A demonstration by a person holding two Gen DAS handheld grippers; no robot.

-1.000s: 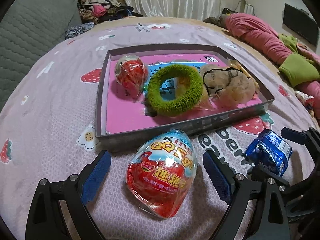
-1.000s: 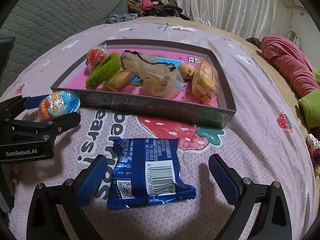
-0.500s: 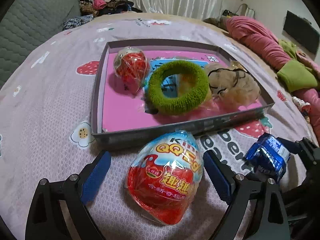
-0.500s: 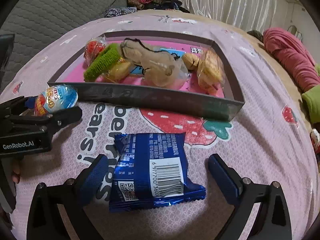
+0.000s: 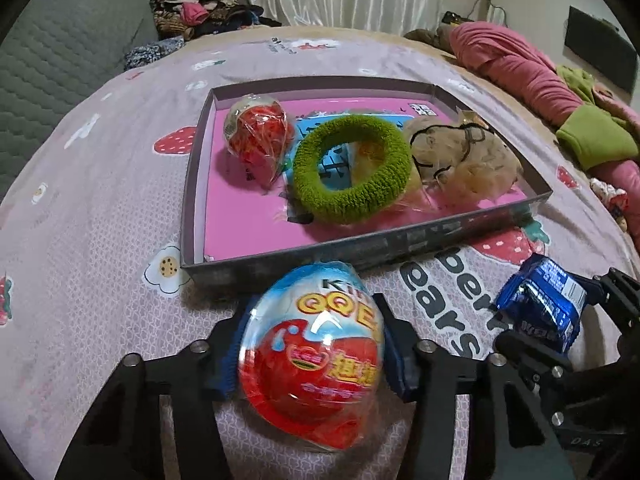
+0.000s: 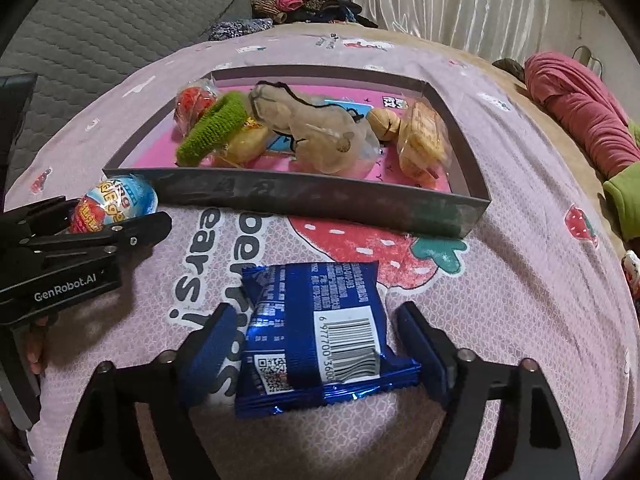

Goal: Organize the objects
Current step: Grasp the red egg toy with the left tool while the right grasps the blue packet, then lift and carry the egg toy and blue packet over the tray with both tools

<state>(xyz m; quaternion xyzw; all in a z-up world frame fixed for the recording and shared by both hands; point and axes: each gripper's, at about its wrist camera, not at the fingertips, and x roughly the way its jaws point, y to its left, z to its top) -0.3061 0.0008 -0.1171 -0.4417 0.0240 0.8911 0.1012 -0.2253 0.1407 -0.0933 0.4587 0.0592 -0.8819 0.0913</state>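
Note:
My left gripper [image 5: 314, 354] is shut on a red and blue egg-shaped toy pack [image 5: 316, 356], just in front of the grey tray [image 5: 192, 184]; it also shows in the right wrist view [image 6: 114, 208]. My right gripper [image 6: 320, 354] is shut on a blue snack packet [image 6: 320, 328], which lies on the bedspread in front of the tray [image 6: 320, 200]; the packet also shows in the left wrist view [image 5: 540, 308]. The tray holds a red egg pack [image 5: 258, 134], a green hair ring [image 5: 352, 168] and a beige pouch [image 5: 464, 156].
Wrapped snacks [image 6: 422, 140] lie at the tray's right side. A pink and green bundle of clothes [image 5: 540, 80] lies to the right on the bed. A grey quilted cushion [image 6: 100, 20] and a clothes pile [image 5: 196, 8] stand behind.
Both grippers have closed: the left on the egg toy pack, the right on the blue packet. Both have moved a little forward toward the tray.

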